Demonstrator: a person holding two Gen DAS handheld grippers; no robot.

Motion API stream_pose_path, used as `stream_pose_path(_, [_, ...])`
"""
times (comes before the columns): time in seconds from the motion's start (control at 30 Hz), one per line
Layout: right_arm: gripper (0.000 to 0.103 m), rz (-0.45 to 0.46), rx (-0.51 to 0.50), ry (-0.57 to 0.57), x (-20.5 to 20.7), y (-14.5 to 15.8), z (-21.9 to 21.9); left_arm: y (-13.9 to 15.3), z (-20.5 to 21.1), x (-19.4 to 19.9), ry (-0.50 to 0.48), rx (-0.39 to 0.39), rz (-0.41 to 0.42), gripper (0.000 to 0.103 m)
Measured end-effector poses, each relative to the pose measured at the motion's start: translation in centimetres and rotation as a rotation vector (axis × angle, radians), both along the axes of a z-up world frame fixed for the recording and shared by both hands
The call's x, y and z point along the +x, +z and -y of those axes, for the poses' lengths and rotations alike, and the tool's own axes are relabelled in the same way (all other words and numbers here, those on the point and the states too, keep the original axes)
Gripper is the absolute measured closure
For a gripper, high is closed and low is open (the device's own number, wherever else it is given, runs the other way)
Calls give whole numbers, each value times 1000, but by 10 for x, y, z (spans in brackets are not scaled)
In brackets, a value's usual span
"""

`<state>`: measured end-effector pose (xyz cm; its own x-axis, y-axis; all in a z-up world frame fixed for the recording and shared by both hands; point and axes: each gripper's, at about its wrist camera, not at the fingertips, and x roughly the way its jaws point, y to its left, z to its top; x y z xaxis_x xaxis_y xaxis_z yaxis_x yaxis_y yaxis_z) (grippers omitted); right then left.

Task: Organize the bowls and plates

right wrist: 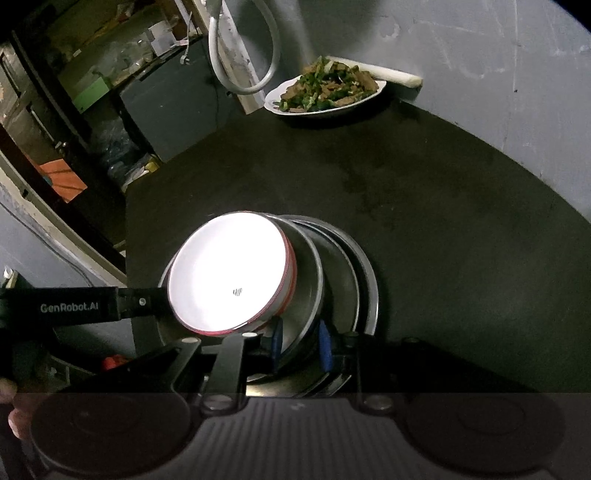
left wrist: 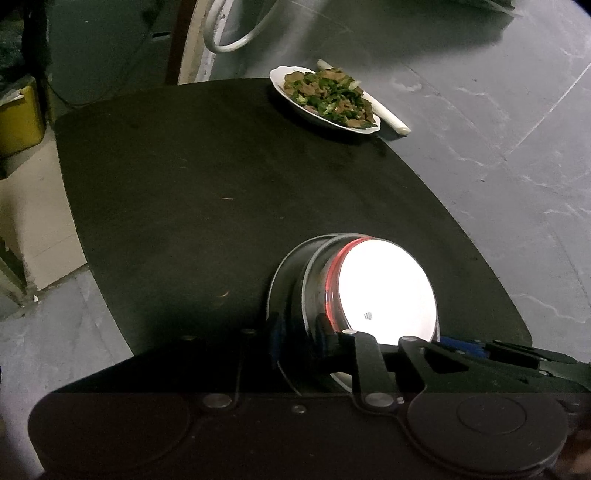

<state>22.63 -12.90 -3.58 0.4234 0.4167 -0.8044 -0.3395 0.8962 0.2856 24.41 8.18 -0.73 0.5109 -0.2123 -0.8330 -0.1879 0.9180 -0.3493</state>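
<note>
A stack of dishes stands on the near part of the dark round table (left wrist: 184, 184). On top is a white bowl with a red rim (left wrist: 388, 288) (right wrist: 229, 269), nested in a metal bowl (left wrist: 295, 280) (right wrist: 306, 266), with metal plates (right wrist: 362, 280) underneath. My left gripper (left wrist: 298, 332) straddles the metal bowl's near wall; its blue pads look slightly apart from it, so it is open. In the right wrist view its finger (right wrist: 140, 302) reaches the stack from the left. My right gripper (right wrist: 300, 345) is shut on the metal bowl's rim. A white plate of cooked greens and meat (left wrist: 325, 98) (right wrist: 325, 88) sits at the table's far edge.
A white roll (left wrist: 391, 120) lies just behind the food plate at the table's edge. A white hose loop (left wrist: 236, 33) hangs beyond the table. A yellow bin (left wrist: 18, 118) and cardboard (left wrist: 33, 221) are on the grey floor to the left. Cluttered shelves (right wrist: 92, 74) stand far left.
</note>
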Motion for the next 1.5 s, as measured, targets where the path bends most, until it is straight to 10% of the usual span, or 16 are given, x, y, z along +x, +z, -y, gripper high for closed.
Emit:
stream_pose_path(0.5, [52,65,24,14,-17,10,17,22,6,-25,71,97,83,34])
stream_pose_path(1.5, [3,391,70,34,-98,76,73,88,64,-141,229,222,329,1])
